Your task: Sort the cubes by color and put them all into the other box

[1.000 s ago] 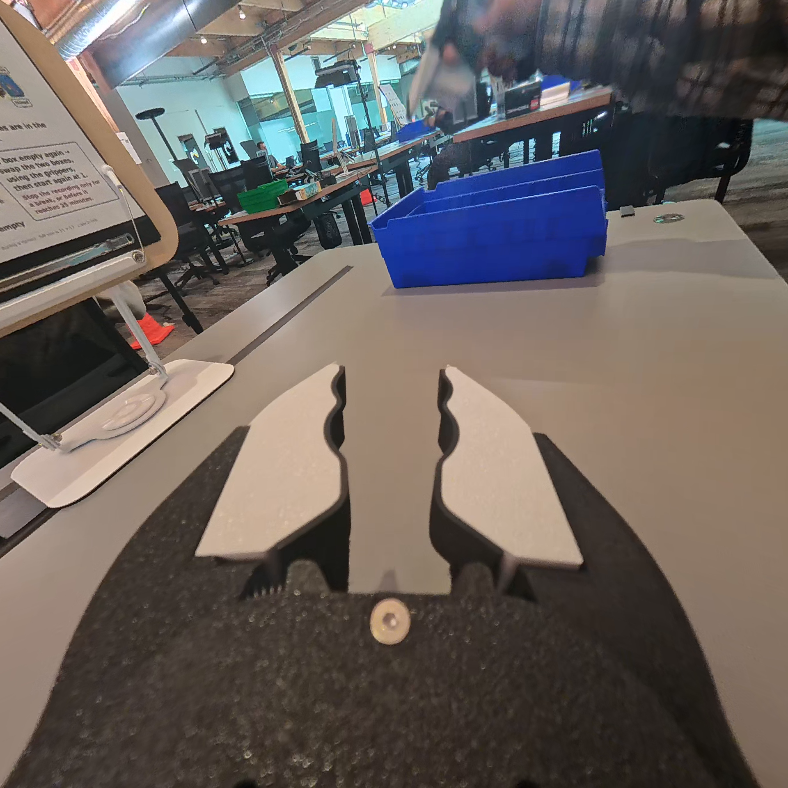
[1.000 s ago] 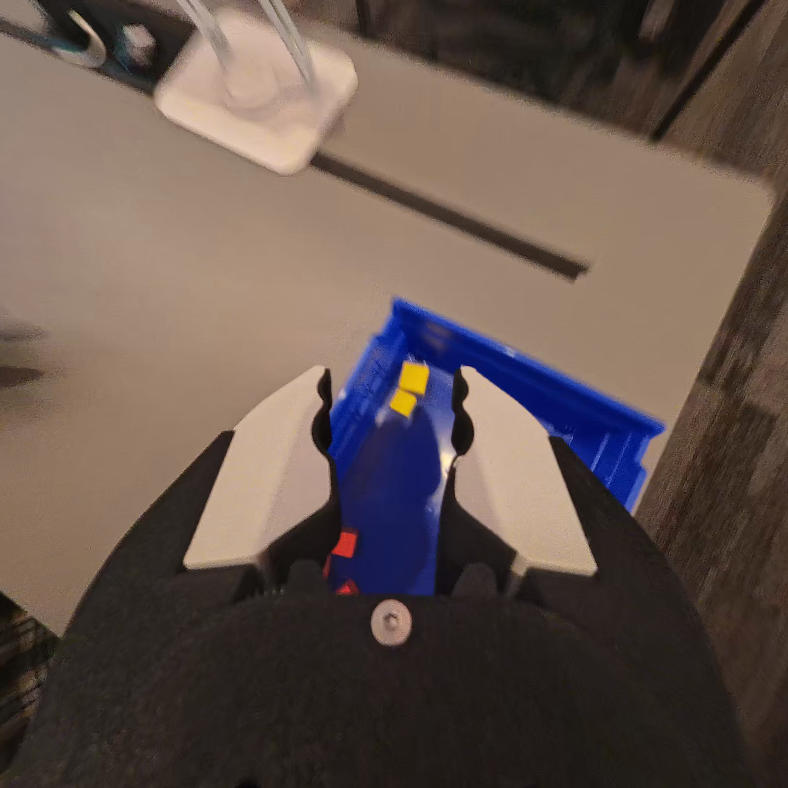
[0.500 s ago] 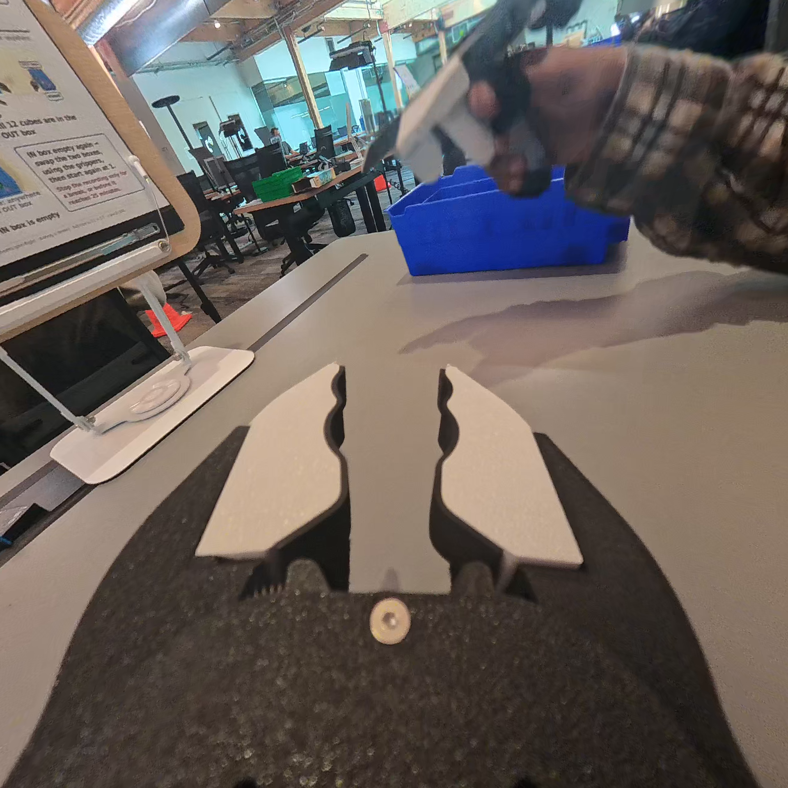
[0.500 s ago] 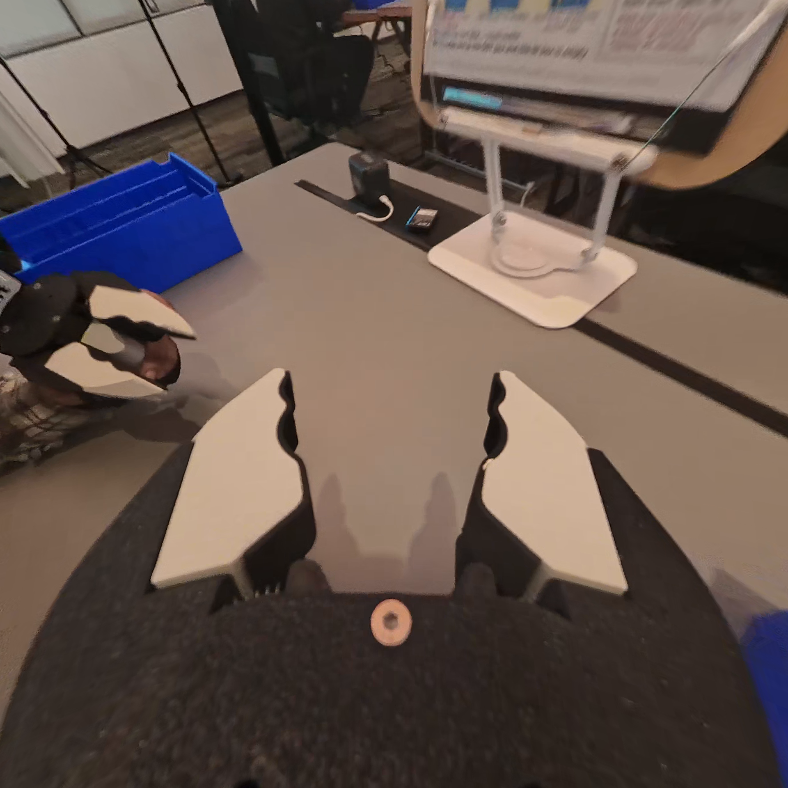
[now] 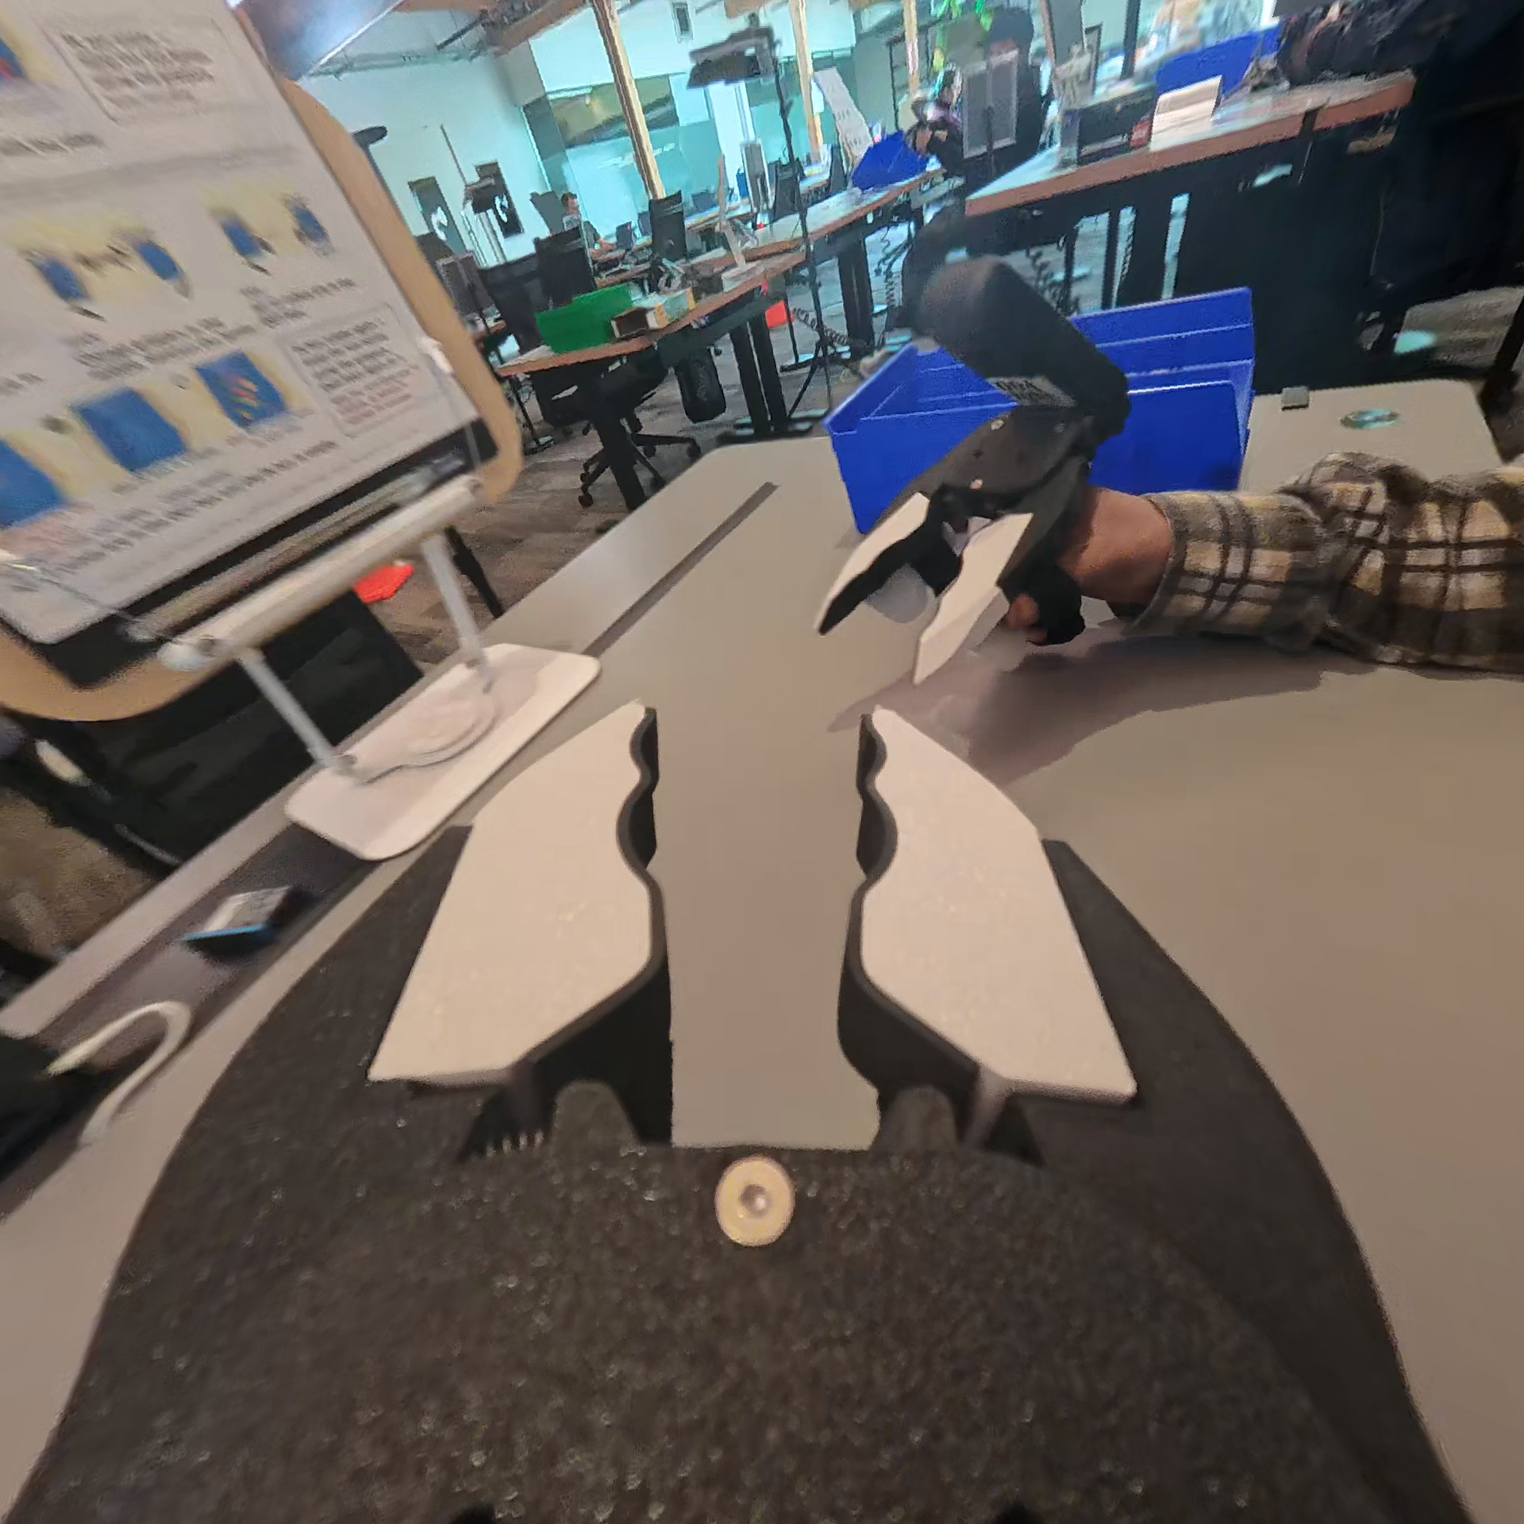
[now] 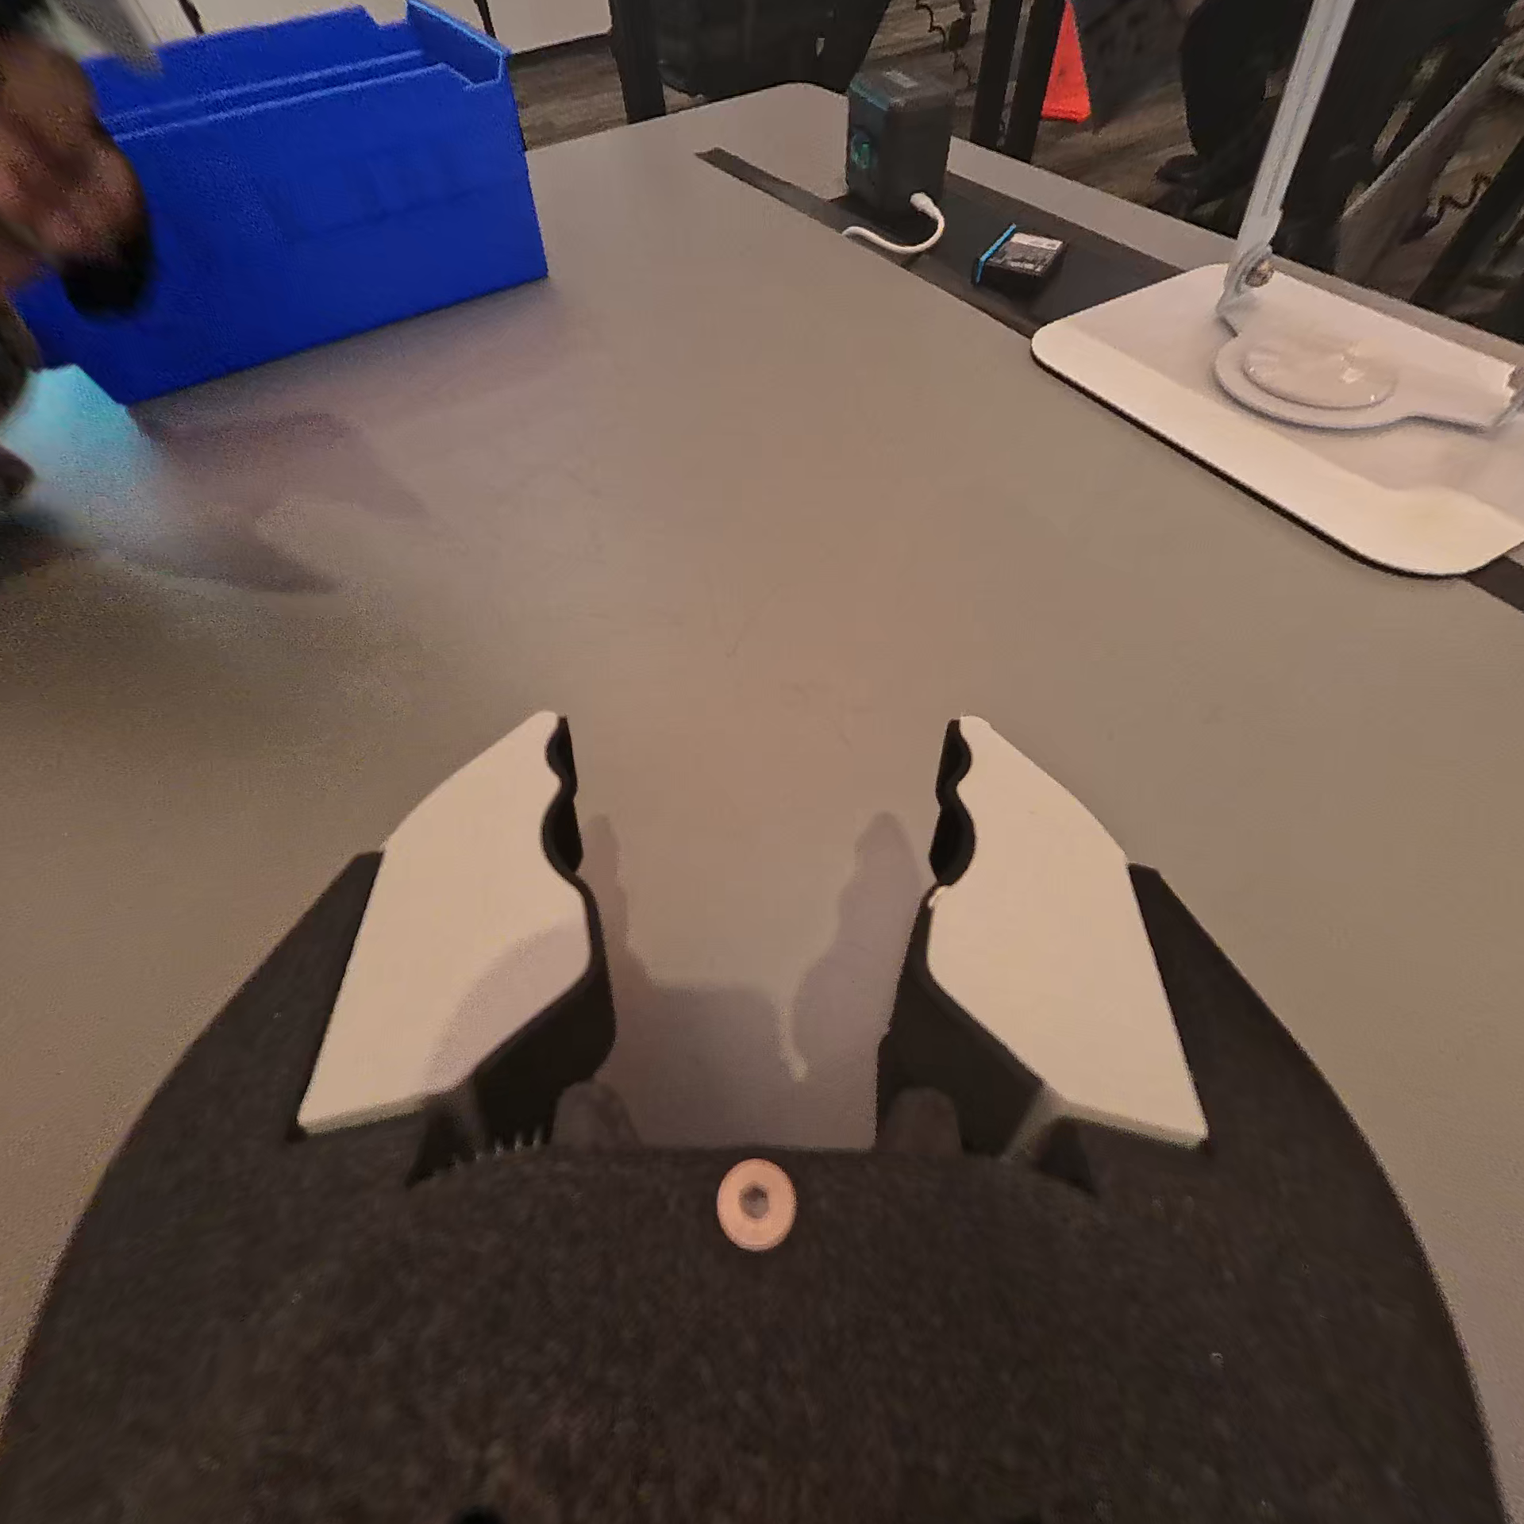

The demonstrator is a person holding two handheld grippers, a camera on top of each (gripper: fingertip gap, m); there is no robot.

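Table point(image 5: 1237, 907) grey, both grippers low over it, nothing held. Left gripper point(image 5: 757, 726) fingers parted with a narrow gap, only bare tabletop between them. Right gripper point(image 6: 757, 726) fingers spread wider, bare table between, their shadows just beneath. In the left wrist view the right gripper point(image 5: 911, 614) shows ahead and right of the fingertips, tilted tips-down toward the table, jaws apart, gripped by a hand point(image 5: 1113, 548) with a plaid sleeve point(image 5: 1352, 552) lying along the table. One blue box point(image 5: 1047, 412) per view: in the left view far ahead-right past the fingertips, beyond the right gripper, long axis running across the view; in the right view a blue box point(image 6: 313, 206) far ahead-left of the fingers, one corner toward the camera. Cubes not visible, box insides hidden. Instruction board on white stand point(image 5: 445, 742) left of left fingers; stand base point(image 6: 1278, 429) ahead-right of right fingers. One black charger block point(image 6: 895, 140), one small black battery point(image 6: 1018, 260) far ahead-right.
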